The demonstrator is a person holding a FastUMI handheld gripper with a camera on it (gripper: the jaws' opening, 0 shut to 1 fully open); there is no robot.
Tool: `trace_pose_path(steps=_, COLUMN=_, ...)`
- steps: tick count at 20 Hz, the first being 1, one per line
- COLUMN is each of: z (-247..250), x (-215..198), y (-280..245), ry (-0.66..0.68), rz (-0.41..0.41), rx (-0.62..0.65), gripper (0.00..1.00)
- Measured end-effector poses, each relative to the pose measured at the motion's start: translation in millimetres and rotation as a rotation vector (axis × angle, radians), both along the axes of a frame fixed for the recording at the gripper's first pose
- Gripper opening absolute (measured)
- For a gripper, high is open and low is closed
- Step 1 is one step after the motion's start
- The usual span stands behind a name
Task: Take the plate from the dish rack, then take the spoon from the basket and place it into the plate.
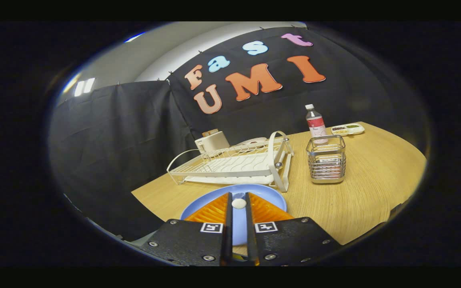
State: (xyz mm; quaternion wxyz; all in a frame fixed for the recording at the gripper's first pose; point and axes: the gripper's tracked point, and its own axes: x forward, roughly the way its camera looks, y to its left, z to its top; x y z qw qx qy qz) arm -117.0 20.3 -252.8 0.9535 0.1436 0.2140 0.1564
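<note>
The plate (214,196) is light blue. The spoon (239,203) end held tight between the fingers (238,208) is white. The dish rack (230,164) is white, with wavy lines on its tray. The basket (326,159) is shiny silver with stripes of wire. The table (374,180) is light brown wood. The bottle (315,123) at the far edge has a white cap and a red label.

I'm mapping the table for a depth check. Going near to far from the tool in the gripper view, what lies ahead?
tool shut on a small white spoon end → blue plate → white dish rack → white toaster. The wire basket, bottle and tray stand off to the side.
</note>
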Motion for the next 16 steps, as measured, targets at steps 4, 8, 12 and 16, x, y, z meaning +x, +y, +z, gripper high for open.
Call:
trace_pose_path(steps=4, z=0, x=-1, y=-2, ry=0.003, rz=-0.001, rx=-0.009, gripper=0.19)
trace_pose_path(steps=8, z=21, x=5, y=-8, ry=-0.044, rz=-0.024, rx=-0.001, gripper=0.36)
trace_pose_path(steps=12, z=60, x=22, y=-15, ry=-0.153, rz=-0.082, rx=-0.048, gripper=0.51)
trace_pose_path(steps=16, z=100, x=36, y=-22, ry=-0.267, rz=-0.153, rx=-0.11, gripper=0.67)
